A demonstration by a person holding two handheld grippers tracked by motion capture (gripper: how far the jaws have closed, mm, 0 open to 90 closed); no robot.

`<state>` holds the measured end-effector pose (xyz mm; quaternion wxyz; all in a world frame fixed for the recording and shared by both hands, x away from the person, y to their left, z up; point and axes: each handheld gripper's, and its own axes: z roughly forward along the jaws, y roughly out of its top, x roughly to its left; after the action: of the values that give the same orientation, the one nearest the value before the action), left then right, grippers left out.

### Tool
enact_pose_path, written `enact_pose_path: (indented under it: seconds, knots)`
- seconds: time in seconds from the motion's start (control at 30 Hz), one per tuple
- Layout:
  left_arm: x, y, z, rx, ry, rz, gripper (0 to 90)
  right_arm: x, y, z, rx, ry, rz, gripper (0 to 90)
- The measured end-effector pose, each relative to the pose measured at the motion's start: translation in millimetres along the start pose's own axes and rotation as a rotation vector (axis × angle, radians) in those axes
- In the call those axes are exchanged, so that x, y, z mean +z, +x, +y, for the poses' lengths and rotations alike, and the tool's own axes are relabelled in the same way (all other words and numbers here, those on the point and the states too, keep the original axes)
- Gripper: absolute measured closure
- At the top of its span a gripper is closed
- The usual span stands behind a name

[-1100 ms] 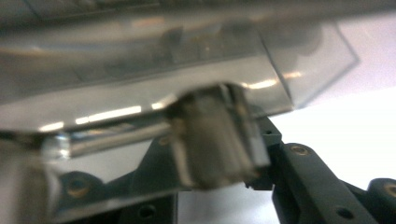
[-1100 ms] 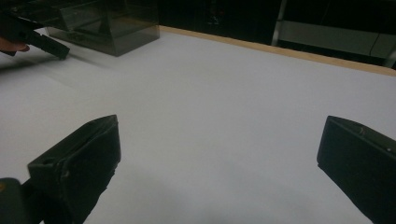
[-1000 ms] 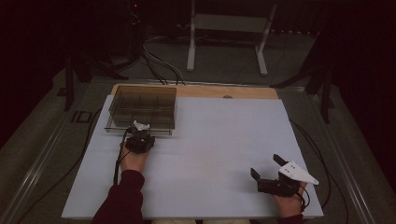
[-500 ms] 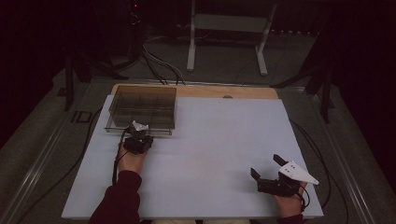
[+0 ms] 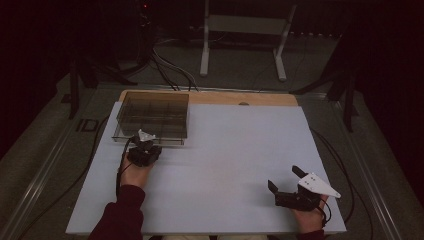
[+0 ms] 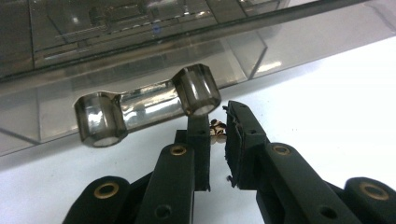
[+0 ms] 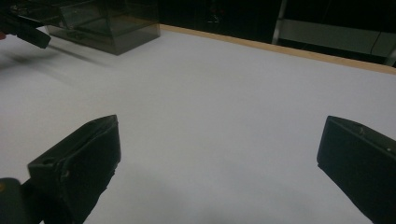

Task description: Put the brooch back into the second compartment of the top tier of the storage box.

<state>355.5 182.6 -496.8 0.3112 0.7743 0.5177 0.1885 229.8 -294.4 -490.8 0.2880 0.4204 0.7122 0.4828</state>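
A tiny shiny gold-coloured metal thing (image 6: 216, 133) sits between the jaws of the left hand-held gripper (image 6: 218, 140). The jaws are squeezed almost together and seem to pinch it at their tips. It is too small to say what it is; it could be a little clip or a screw.

Just past the tips of that hand-held gripper is the front wall of a see-through smoky grey plastic box (image 6: 140, 46) with small compartments inside. Sticking out from that wall, right above the jaw tips, is a clear plastic handle with two round ends (image 6: 149, 105). In the high view the left hand-held gripper (image 5: 145, 150) is close against the near side of the box (image 5: 152, 117), and a hand in a dark red sleeve (image 5: 122, 215) holds it.

The box stands on the wide white counter (image 5: 225, 160). Well apart, to the side of the left one, the right hand-held gripper (image 5: 285, 180) rests near the counter's near edge. Its jaws stand wide open with nothing between them. From its own view, bare white counter lies ahead and the box (image 7: 107, 23) is far off.

I think the picking up is done, because the little thing looks pinched. What seems left is to lift it over the wall and drop it into a compartment. I cannot tell which one.
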Motion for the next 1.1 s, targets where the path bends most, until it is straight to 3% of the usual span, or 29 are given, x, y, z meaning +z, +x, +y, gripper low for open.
enact_pose_path:
  seconds: [1.1]
  knots:
    - [-29.0, -2.5, 6.8, 0.08, 0.022, -0.059, 81.4, 0.2, 0.3, -0.3, 0.0, 0.002, 0.0, 0.0]
